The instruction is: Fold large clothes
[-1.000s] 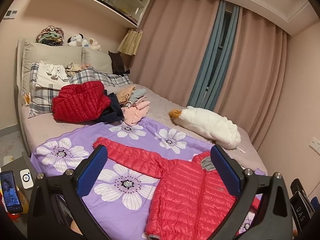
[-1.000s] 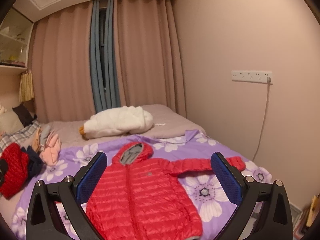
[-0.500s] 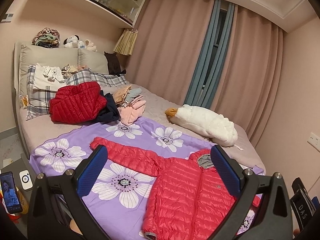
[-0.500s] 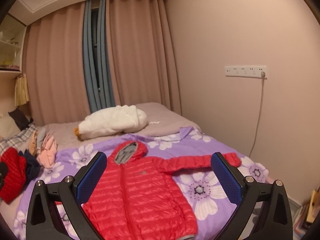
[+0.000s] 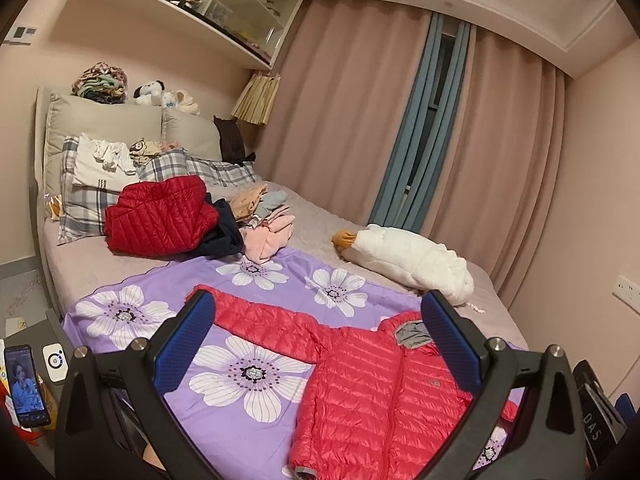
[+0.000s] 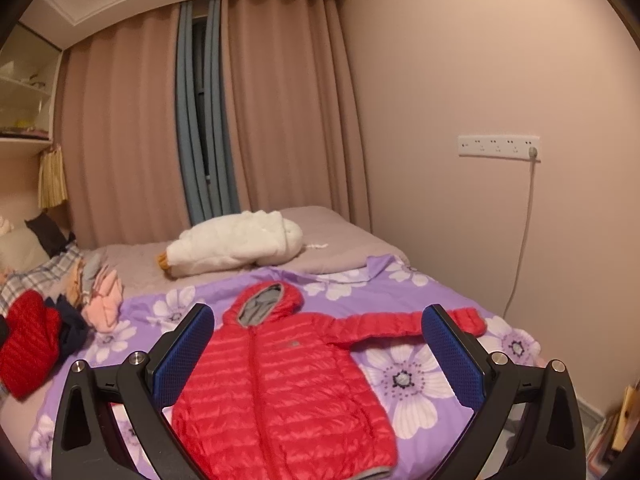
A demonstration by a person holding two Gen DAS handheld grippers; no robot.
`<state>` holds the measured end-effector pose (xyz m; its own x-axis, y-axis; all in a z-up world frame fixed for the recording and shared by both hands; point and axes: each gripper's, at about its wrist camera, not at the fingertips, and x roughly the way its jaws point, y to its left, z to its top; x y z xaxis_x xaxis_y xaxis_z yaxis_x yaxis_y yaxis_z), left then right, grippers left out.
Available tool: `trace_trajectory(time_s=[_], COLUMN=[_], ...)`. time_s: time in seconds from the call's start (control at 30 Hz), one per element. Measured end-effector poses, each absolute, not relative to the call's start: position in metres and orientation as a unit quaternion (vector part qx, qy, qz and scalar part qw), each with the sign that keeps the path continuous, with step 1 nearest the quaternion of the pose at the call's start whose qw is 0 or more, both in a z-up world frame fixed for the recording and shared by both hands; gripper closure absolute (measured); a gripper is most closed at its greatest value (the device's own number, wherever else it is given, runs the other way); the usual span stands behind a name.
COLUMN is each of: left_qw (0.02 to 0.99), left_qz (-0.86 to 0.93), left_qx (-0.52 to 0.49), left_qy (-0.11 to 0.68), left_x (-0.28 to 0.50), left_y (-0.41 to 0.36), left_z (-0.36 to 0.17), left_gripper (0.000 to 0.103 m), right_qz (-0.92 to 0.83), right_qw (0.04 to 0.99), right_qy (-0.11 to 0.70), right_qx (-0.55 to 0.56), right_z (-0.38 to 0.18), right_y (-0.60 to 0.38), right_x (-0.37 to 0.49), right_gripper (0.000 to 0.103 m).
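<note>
A red hooded puffer jacket (image 5: 380, 392) lies flat, front up and zipped, on a purple flowered sheet (image 5: 248, 376) on the bed, both sleeves spread out sideways. In the right wrist view the jacket (image 6: 288, 384) lies straight ahead, its grey-lined hood pointing to the far side. My left gripper (image 5: 318, 332) is open and empty, held above the jacket's left sleeve. My right gripper (image 6: 318, 340) is open and empty, held above the jacket's body and right sleeve. Neither touches the cloth.
A white plush duck (image 5: 404, 258) lies beyond the jacket. A pile with a dark red puffer jacket (image 5: 156, 212) and pink clothes (image 5: 268, 236) sits towards the pillows. A phone (image 5: 25, 384) stands on the bedside stand. A wall with a socket strip (image 6: 498, 146) is at the right.
Both views have shifted a little over the bed, with the jacket sliding slightly right in each. The jacket has not moved on the sheet and both grippers stay open.
</note>
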<state>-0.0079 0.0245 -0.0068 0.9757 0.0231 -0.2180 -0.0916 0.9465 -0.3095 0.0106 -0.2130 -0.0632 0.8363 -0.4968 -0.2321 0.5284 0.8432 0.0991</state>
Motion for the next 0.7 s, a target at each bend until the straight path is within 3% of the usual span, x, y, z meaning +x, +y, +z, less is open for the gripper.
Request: trace_trajectory(time_s=[0.7], left_qw=[0.982], left_qz=[0.021], left_qx=[-0.157], left_qy=[0.103], left_x=[-0.018], left_y=[0.022], left_z=[-0.009], left_gripper=[0.000], right_qz=[-0.256], right_qw=[0.960], right_qy=[0.089], right_qx=[0.068], right_z=[-0.066], right_y=[-0.208], right_x=[0.004], right_gripper=[0.000])
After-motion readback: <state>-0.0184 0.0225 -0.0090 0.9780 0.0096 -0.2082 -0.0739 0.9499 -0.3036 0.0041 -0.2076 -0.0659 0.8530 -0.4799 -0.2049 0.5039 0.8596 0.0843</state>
